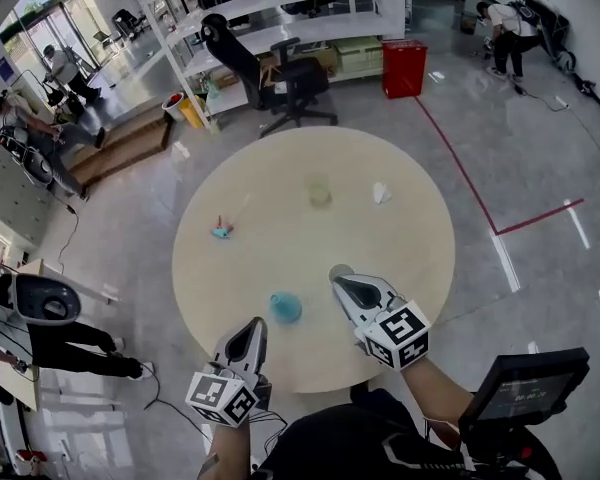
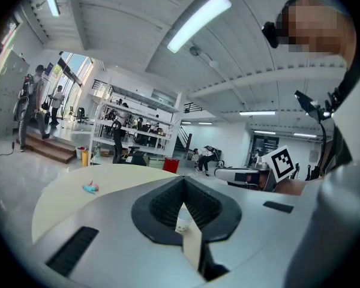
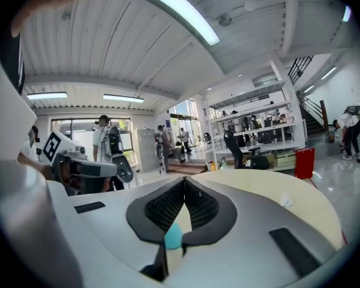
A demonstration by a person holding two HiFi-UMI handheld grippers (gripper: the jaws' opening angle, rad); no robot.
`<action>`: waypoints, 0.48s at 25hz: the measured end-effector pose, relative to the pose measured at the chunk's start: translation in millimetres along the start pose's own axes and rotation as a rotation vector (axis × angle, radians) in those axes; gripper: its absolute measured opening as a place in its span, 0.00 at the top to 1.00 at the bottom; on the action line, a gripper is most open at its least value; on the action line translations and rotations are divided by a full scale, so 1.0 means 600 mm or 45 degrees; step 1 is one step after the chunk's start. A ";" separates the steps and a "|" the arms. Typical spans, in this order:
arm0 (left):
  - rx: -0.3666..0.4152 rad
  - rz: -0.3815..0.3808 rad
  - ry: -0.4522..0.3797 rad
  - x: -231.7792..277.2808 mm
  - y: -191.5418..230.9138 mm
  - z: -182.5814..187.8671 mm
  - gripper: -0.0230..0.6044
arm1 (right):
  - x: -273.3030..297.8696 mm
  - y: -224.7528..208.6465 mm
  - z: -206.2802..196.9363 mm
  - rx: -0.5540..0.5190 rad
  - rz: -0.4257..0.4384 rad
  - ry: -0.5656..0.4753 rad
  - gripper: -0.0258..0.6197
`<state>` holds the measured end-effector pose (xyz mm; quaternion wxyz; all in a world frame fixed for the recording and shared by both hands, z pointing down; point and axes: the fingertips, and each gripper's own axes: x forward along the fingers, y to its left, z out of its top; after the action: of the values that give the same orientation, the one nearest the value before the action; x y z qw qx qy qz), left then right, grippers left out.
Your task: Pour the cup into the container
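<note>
While both the left tool and the right tool hang closed and empty, the cup stands mid-bench, well apart from them. The blue container sits near the tools. The cup is likely light, thin-walled and crushable, so grip its side wall gently.

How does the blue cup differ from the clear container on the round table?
The blue cup is opaque blue; the clear container is see-through and pale yellowish. The blue cup sits close to the person's edge of the table; the clear container sits farther off, near its middle. Both rest on it, untouched.
</note>
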<state>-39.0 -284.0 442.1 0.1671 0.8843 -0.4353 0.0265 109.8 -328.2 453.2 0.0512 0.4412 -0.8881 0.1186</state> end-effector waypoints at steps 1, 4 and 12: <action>-0.004 -0.010 -0.024 -0.017 -0.010 0.001 0.98 | -0.014 0.009 0.004 0.010 -0.036 -0.011 0.95; -0.015 -0.033 -0.040 -0.093 -0.039 -0.027 0.98 | -0.062 0.072 0.008 0.041 -0.104 -0.058 0.95; 0.019 -0.060 -0.081 -0.294 -0.066 -0.093 0.98 | -0.189 0.255 -0.073 0.005 -0.178 0.039 0.95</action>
<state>-112.1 -109.6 449.9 0.1471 0.8960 -0.4190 -0.0022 56.0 -140.2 447.7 0.0722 0.5002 -0.8541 0.1232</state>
